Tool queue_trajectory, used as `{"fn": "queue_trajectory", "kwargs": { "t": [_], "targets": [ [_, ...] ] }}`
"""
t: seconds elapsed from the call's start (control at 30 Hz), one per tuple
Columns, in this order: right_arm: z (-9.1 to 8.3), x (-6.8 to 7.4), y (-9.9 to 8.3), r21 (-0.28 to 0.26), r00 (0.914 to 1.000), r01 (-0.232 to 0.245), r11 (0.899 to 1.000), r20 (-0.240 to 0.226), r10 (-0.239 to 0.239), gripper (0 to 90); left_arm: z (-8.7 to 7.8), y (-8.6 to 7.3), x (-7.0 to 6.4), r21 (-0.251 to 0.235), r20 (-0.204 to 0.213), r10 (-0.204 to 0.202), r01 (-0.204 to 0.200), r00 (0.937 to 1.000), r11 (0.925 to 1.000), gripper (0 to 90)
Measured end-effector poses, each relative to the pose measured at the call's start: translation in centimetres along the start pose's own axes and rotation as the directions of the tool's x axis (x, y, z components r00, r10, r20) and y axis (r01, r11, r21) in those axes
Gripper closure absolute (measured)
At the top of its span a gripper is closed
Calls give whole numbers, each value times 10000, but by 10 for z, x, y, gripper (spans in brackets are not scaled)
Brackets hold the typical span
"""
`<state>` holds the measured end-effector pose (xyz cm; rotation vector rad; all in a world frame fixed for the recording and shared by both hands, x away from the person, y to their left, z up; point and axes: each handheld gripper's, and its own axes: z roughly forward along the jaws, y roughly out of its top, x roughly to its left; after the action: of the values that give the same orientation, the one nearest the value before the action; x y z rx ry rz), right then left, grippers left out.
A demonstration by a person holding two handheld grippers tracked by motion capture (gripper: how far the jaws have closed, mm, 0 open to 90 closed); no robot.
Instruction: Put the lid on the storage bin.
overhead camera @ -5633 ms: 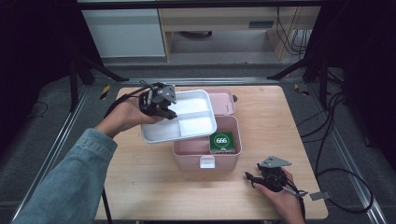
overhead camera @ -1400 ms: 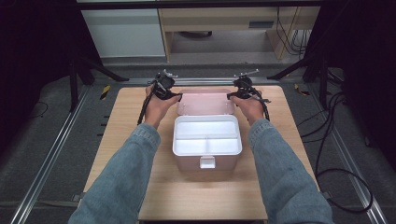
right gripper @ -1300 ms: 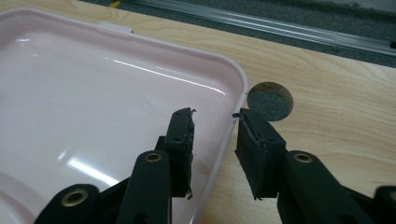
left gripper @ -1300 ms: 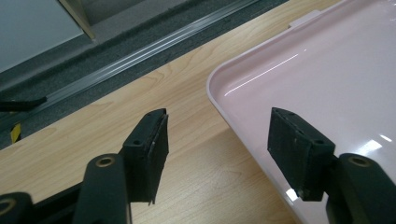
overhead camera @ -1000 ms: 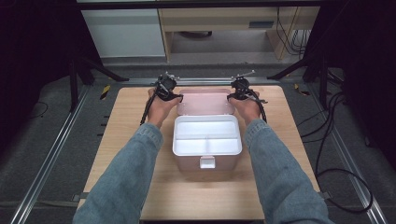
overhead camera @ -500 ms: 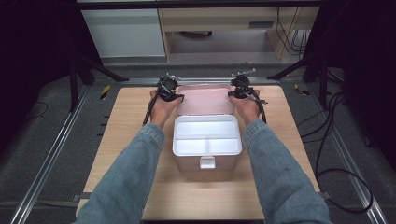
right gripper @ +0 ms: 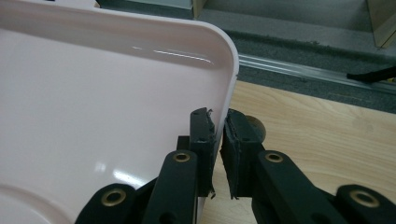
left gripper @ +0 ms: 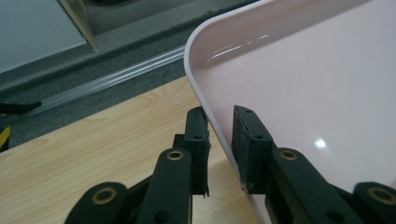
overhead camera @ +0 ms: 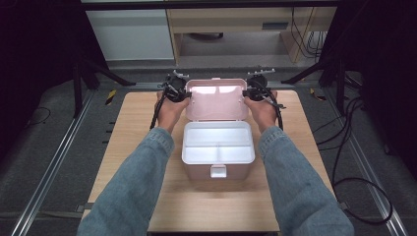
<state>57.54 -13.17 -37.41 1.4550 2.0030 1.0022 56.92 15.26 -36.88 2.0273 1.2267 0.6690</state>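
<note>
Pink box (overhead camera: 218, 169) sits mid-table (overhead camera: 142, 123) with a white divided tray (overhead camera: 218, 143) seated in its top, and its hinged lid (overhead camera: 216, 100) stands open behind it. The left gripper (left gripper: 219, 135) straddles the lid's left rim with a gap showing, so not clenched tight, while the right gripper (right gripper: 218, 132) is pinched on the right rim. Likely risk: an uneven pull twists the lid or lets the looser left rim slip free so it slams on the tray.
</note>
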Motion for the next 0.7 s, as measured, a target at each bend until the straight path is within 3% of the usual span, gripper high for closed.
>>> {"fn": "queue_trajectory", "kwargs": {
  "t": [0.27, 0.43, 0.57, 0.7],
  "targets": [
    [-23, 1, 6, -456, 9999, 151, 9988, -23, -152, 818, -24, 7, -2, -545, 183, -221, 230, 9996, 9982, 802],
    [-26, -1, 7, -499, 9997, -32, 9988, -245, 19, 697, -31, 9, -4, -671, 237, -182, 197, 9996, 9975, 813],
    [-25, -3, 10, -540, 9992, -131, 9985, -372, 111, 753, -34, 11, -3, -744, 374, -247, 274, 9990, 9968, 819],
    [-30, -2, 13, -651, 9999, -75, 9979, -89, 69, 824, -38, 11, -5, -840, 355, -211, 240, 9991, 9962, 819]
  ]
}}
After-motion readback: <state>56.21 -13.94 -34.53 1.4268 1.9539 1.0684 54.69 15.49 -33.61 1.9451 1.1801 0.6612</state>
